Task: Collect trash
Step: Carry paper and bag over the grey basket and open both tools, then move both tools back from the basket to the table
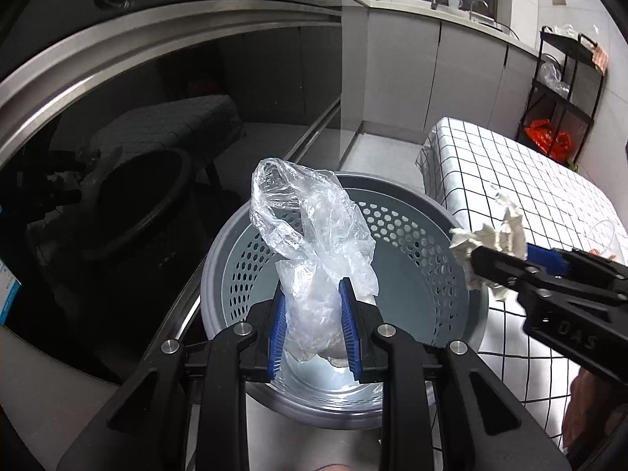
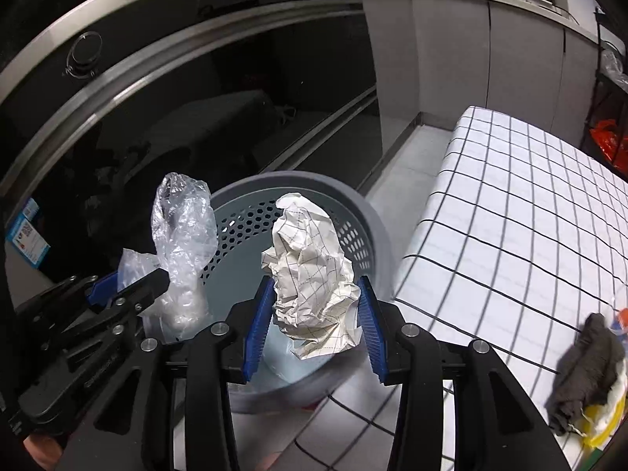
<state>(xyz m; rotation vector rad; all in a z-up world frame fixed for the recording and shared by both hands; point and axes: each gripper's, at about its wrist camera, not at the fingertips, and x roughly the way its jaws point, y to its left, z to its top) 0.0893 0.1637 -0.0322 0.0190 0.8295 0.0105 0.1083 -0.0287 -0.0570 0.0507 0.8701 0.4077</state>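
A grey perforated trash basket (image 1: 451, 274) (image 2: 369, 219) stands on the floor between a dark glass appliance and a checked table. My left gripper (image 1: 312, 306) (image 2: 157, 278) is shut on a crumpled clear plastic bag (image 1: 314, 235) (image 2: 182, 231), held over the basket's left side. My right gripper (image 2: 314, 294) (image 1: 486, 259) is shut on a crumpled ball of white grid-lined paper (image 2: 310, 274) (image 1: 494, 235), held over the basket's right rim. Both sets of blue pads press on their loads.
A table with a white black-checked cloth (image 2: 510, 216) (image 1: 510, 180) lies to the right, with a grey rag (image 2: 585, 376) and yellow item near its front edge. A dark glass oven front (image 1: 137, 137) fills the left. Grey cabinets (image 1: 404, 70) and a black shelf rack (image 1: 561, 90) stand behind.
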